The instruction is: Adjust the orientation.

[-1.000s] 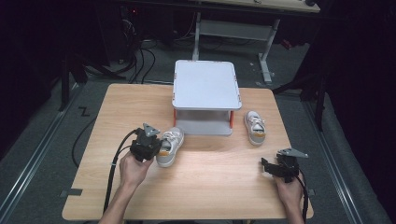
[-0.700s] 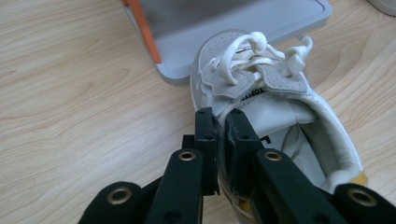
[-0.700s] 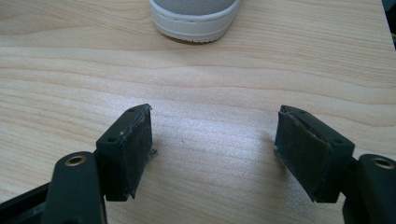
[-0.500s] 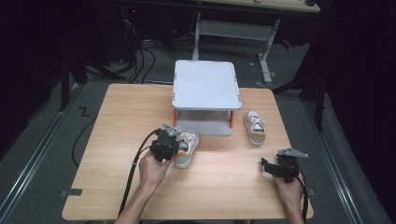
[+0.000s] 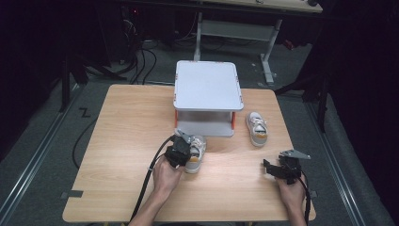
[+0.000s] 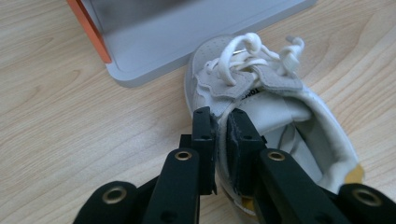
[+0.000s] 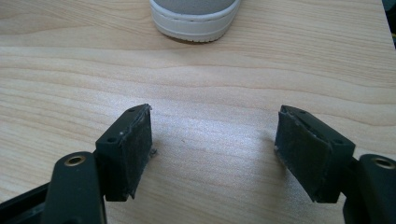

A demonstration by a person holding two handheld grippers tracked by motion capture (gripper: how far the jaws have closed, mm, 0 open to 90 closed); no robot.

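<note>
Since a second ago, the left gripper (image 5: pixel 184 149) has carried the white shoe (image 5: pixel 196 153) across the worktop (image 5: pixel 127 141) toward the middle, from a spot off the left front corner of the grey stand (image 5: pixel 207 94) to one just in front of its lower shelf. In the left gripper view the shoe's (image 6: pixel 261 112) toe almost meets the edge of the stand's (image 6: pixel 187 32) base, beside an orange post. The gripper (image 6: pixel 219 135) has its fingers (image 6: pixel 204 140) nearly together, pinching the side wall of the shoe at its collar, one finger outside and the other inside the opening. White laces lie loose over the tongue.

At the right front of the worktop, the right gripper (image 5: pixel 284 165) rests in the person's hand (image 5: pixel 291 193), in the same place as before. Its fingers (image 7: pixel 128 149) stand wide apart over bare wood with nothing between them, and the toe of a second shoe (image 7: pixel 194 16) lies ahead of them. From above, that second shoe (image 5: pixel 257 128) sits just right of the stand.
</note>
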